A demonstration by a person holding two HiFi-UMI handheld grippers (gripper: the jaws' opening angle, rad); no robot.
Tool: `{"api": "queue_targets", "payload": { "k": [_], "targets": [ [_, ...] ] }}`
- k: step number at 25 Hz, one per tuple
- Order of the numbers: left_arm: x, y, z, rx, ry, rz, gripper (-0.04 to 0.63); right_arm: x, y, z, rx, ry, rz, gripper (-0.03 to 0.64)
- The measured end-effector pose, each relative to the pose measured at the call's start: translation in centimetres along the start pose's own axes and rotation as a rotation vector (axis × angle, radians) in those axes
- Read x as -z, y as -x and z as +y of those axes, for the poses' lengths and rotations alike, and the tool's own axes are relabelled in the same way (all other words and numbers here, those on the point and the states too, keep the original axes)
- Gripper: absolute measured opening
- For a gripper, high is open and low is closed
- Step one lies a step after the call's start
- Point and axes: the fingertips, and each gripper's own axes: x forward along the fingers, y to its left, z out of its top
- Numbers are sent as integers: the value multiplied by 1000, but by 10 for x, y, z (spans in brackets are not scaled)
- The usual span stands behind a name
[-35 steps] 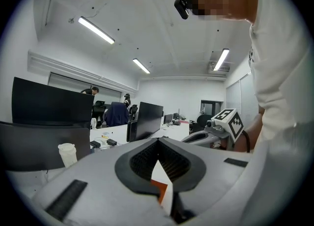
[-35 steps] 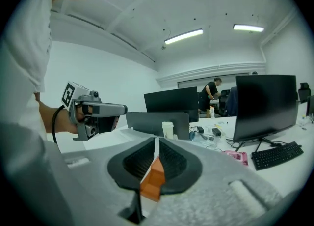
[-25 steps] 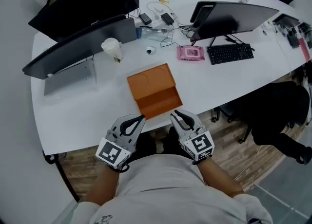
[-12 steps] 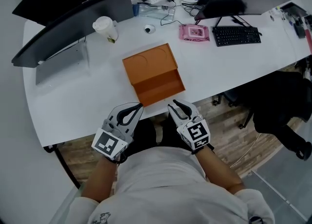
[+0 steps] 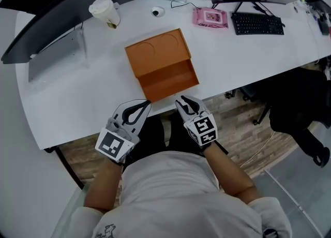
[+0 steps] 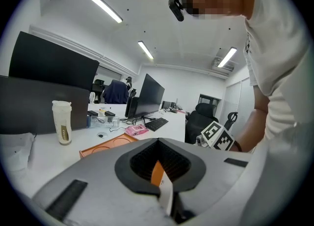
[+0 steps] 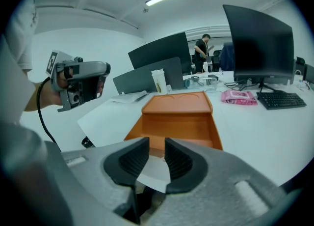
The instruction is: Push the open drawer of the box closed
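An orange box [image 5: 155,50] lies on the white table [image 5: 77,92], and its open drawer [image 5: 170,83] is pulled out toward me. The drawer interior [image 7: 179,127] looks empty. My right gripper [image 5: 179,100] is just before the drawer's front edge near its right half, open with nothing between its pads [image 7: 177,158]. My left gripper [image 5: 147,103] sits at the drawer's near left corner, tips together and holding nothing. The left gripper view shows the box top [image 6: 105,146] beyond the joined jaws. The left gripper [image 7: 78,80] also shows at the left of the right gripper view.
A paper cup [image 5: 102,12], a small white round object [image 5: 155,11], a pink packet [image 5: 210,17] and a keyboard [image 5: 257,24] lie beyond the box. Dark monitors [image 5: 46,19] stand at the back. A black chair [image 5: 302,102] stands right of the table.
The head view has tilted, so the box sits higher in the picture. Both grippers stay at the drawer's front edge. The right jaws look a little wider apart.
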Motion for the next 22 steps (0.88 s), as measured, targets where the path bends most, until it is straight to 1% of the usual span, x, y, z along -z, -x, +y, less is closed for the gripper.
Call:
{"api": "queue_targets", "payload": {
  "k": [5,8,12,18,22],
  "targets": [
    [25,-8,9,3,3,38,-2,21,-23,-7,2,18,45,100],
    [47,-15,12,5,-13,73,-2,38,-35,-8,-2,-3,76,100],
    [69,-24,17,2,5,87,-2,54,-46,-12,8,-22,97,100],
    [82,-26,21,-6,26,94,-2,68,-61,-16,27,-44,130,100],
    [84,-25,23,-8,34,93,-2,67,-65,-18,37,-46,123,88]
  ]
}}
